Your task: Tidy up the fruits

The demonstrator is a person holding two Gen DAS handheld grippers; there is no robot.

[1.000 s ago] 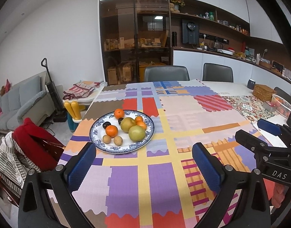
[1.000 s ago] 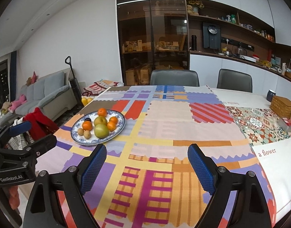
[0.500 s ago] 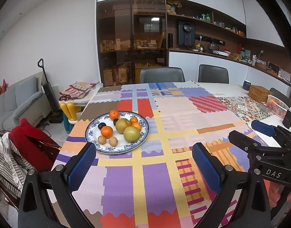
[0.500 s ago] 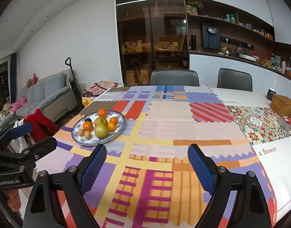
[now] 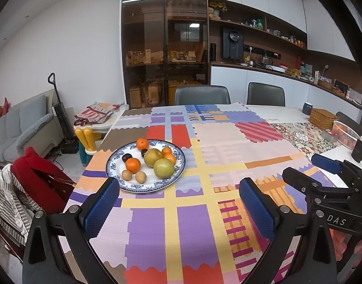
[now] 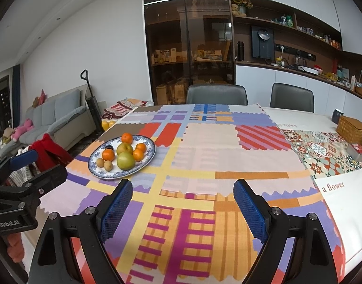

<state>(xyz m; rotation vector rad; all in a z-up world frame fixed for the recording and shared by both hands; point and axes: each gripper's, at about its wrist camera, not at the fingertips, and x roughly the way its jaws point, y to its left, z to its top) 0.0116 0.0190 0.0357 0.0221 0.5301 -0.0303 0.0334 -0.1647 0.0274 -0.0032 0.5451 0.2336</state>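
A blue-and-white patterned plate (image 5: 181, 165) sits on the left side of the colourful tablecloth and also shows in the right wrist view (image 6: 150, 156). It holds two green pears (image 5: 163, 168), several oranges (image 5: 133, 165), two kiwis (image 5: 140, 176) and dark plums (image 5: 126, 157). My left gripper (image 5: 181, 210) is open and empty, hovering above the cloth just short of the plate. My right gripper (image 6: 183, 210) is open and empty, above the cloth to the right of the plate.
A wicker box (image 6: 352, 129), a dark mug (image 6: 337, 116) and a pink basket (image 5: 345, 133) stand at the table's right side. Two grey chairs (image 6: 216, 94) stand at the far edge. A red garment hangs on a chair (image 5: 38, 179) at the left.
Both grippers have shifted only slightly; the left view has drifted a little so the plate sits marginally lower and nearer. Both stay open and empty.
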